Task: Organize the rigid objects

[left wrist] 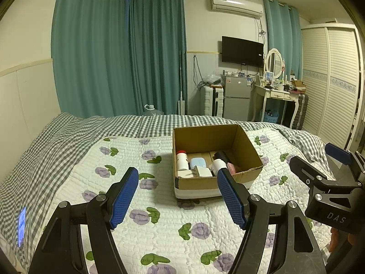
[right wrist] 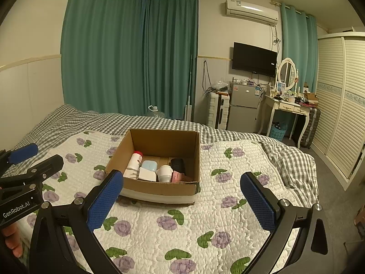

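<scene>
An open cardboard box [left wrist: 247, 146] [right wrist: 159, 188] sits on the flowered quilt in the middle of the bed. Inside lie a white bottle with a red cap [left wrist: 182, 159] [right wrist: 135, 159], a light blue case [left wrist: 198, 162] [right wrist: 148, 165], a white box [right wrist: 147, 174], a white jar [left wrist: 217, 164] [right wrist: 165, 173], a black item [left wrist: 222, 155] [right wrist: 178, 164] and a pink item [left wrist: 232, 168] [right wrist: 177, 177]. My left gripper [left wrist: 178, 196] is open and empty, just short of the box. My right gripper [right wrist: 182, 203] is open and empty, in front of the box.
The quilt [right wrist: 182, 228] covers a grey checked bedspread [left wrist: 57, 141]. A lit phone [left wrist: 21, 226] lies at the bed's left edge. Beyond the bed stand a suitcase [right wrist: 216, 110], a small fridge [right wrist: 243, 107], a dressing table [right wrist: 289, 107] and a wardrobe [right wrist: 342, 102].
</scene>
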{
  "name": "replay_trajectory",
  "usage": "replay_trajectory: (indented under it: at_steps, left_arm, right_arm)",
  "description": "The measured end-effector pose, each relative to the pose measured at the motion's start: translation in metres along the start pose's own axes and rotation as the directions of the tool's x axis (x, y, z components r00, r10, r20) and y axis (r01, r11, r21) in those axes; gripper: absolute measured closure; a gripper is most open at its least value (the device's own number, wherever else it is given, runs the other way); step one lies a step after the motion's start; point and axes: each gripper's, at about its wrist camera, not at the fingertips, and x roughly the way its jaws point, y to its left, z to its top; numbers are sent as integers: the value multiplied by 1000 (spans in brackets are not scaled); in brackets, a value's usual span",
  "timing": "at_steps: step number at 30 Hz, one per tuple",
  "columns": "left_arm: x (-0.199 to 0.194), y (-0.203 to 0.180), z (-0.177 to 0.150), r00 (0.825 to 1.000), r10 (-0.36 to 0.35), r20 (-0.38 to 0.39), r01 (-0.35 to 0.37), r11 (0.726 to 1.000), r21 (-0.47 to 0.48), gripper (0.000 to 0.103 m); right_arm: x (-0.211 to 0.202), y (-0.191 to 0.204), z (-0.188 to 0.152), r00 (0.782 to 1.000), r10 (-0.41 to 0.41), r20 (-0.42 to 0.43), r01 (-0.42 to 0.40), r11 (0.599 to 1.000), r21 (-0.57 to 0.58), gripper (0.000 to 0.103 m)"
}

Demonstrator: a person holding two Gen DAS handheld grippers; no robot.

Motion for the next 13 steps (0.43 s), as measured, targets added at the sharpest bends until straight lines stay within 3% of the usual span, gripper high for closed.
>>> replay_trajectory:
  at_steps: [13]
  left_arm:
    - [0, 2, -1, 1000, 7, 2, -7, 1000, 5, 29]
  right_arm:
    - [0, -2, -5, 1000, 3, -15, -3, 1000, 5, 0]
